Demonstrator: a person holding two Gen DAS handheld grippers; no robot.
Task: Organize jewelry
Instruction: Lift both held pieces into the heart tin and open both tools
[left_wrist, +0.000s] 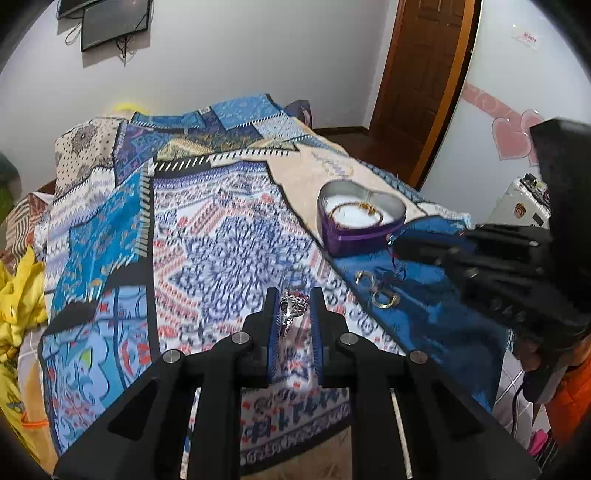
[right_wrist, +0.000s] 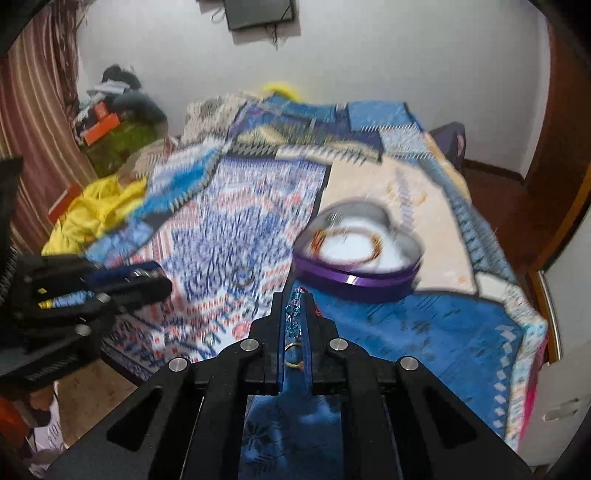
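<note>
A purple heart-shaped tin (left_wrist: 360, 218) sits on the patterned bedspread (left_wrist: 207, 236) with a gold bangle (left_wrist: 354, 212) inside on white padding; it also shows in the right wrist view (right_wrist: 358, 254). My left gripper (left_wrist: 294, 300) is shut on a silver jewelled piece (left_wrist: 291, 306). My right gripper (right_wrist: 294, 299) is shut on a blue beaded string (right_wrist: 293, 314), just short of the tin; it also shows in the left wrist view (left_wrist: 397, 242). Gold rings (left_wrist: 375, 286) lie on the blue patch of bedspread near the tin; one gold ring (right_wrist: 293, 354) shows under my right fingers.
A yellow cloth (right_wrist: 96, 210) lies at the bed's left edge. A wooden door (left_wrist: 421, 74) stands at the back right. A dark screen (left_wrist: 114, 22) hangs on the wall. Clutter (right_wrist: 110, 110) sits beyond the bed's far left.
</note>
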